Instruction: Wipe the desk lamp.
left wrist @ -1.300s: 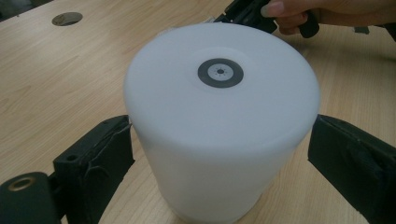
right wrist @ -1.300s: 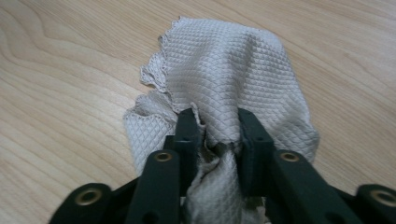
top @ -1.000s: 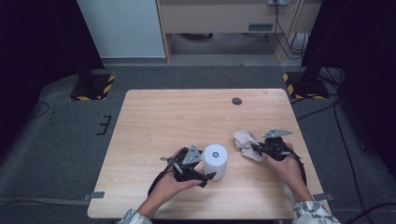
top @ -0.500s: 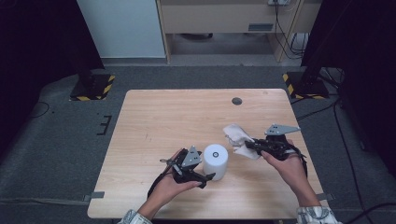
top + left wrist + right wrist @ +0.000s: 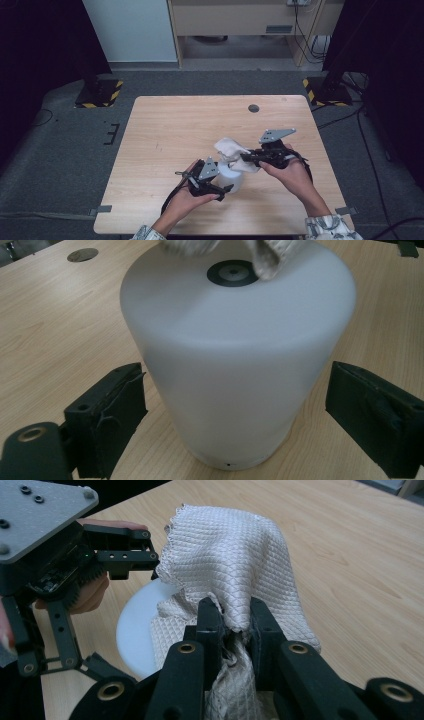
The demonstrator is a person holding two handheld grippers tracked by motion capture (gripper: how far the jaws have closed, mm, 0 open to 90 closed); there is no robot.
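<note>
Cloth (image 5: 235, 570) is hanging bunched from the right gripper (image 5: 235, 625), whose jaws are clamped on a fold of it, so the free part is draping down toward the top of the white cylinder (image 5: 234, 176) standing near the middle of the table (image 5: 170, 125). In the left gripper view the cloth's edge (image 5: 265, 257) is dangling right at the dark round spot (image 5: 233, 273) on the cylinder's top, probably touching it, which suggests wiping or covering is being set up. The left gripper (image 5: 220, 189) is sitting low at the cylinder's base with its jaws apart, one on each side of the body and not pressing on it; likely it is bracketing the cylinder so that it does not slide or tip once the cloth drags across. Pinching the cloth at one fold is leaving plenty loose to spread over the top.
</note>
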